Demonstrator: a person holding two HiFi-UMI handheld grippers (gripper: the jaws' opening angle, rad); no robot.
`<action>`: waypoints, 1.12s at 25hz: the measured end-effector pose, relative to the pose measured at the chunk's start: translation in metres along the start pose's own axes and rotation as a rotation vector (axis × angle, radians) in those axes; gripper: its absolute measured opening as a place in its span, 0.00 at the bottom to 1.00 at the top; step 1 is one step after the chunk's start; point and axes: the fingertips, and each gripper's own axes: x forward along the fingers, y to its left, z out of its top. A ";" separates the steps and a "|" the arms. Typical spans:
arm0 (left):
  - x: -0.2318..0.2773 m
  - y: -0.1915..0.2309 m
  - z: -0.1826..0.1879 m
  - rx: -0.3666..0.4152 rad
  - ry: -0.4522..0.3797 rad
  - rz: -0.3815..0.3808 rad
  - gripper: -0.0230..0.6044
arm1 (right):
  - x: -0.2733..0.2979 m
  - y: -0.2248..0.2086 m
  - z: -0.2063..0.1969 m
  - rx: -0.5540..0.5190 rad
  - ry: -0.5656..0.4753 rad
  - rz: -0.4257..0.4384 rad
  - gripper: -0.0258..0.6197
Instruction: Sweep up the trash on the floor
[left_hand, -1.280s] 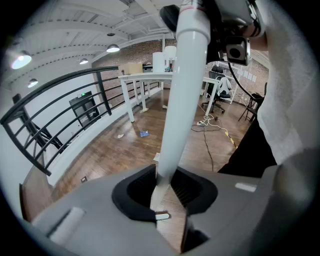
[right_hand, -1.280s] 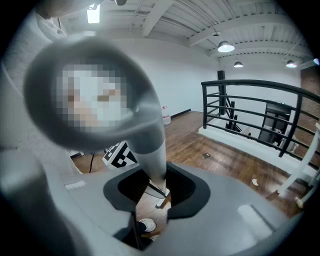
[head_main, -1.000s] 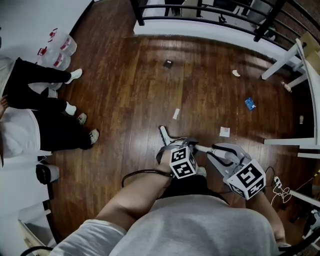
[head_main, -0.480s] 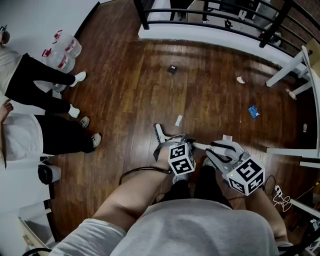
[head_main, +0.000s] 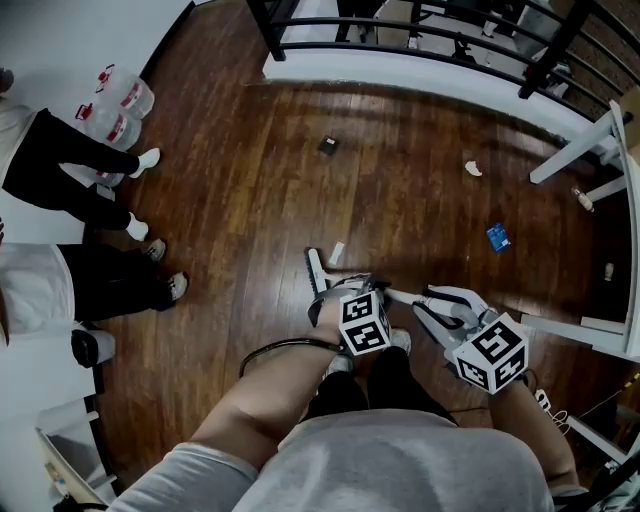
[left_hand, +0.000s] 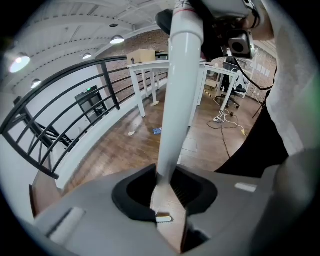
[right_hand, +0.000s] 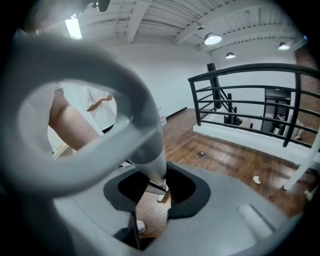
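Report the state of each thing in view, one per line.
left gripper, shut on broom handle
right gripper, shut on broom handle, at its looped end
broom head, down at the floor
paper slip, lying unswept
blue wrapper, lying unswept
white scrap, lying unswept
dark square, lying unswept

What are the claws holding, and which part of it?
Both hold the broom. The left claw grips its white pole. The right claw grips the neck just below its looped handle.

Head view steeply down over wood floor (head_main: 250, 180), gripper views close along their jaws, outward, probably sharing one railing (right_hand: 198, 100)
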 end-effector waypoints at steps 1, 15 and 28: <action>0.008 0.001 0.009 0.002 -0.002 -0.001 0.17 | -0.006 -0.011 -0.003 0.009 -0.001 -0.001 0.20; 0.094 -0.020 0.158 0.164 -0.090 -0.089 0.17 | -0.124 -0.122 -0.043 0.094 -0.037 -0.159 0.20; 0.125 -0.067 0.263 0.331 -0.197 -0.169 0.17 | -0.223 -0.152 -0.068 0.156 -0.078 -0.363 0.20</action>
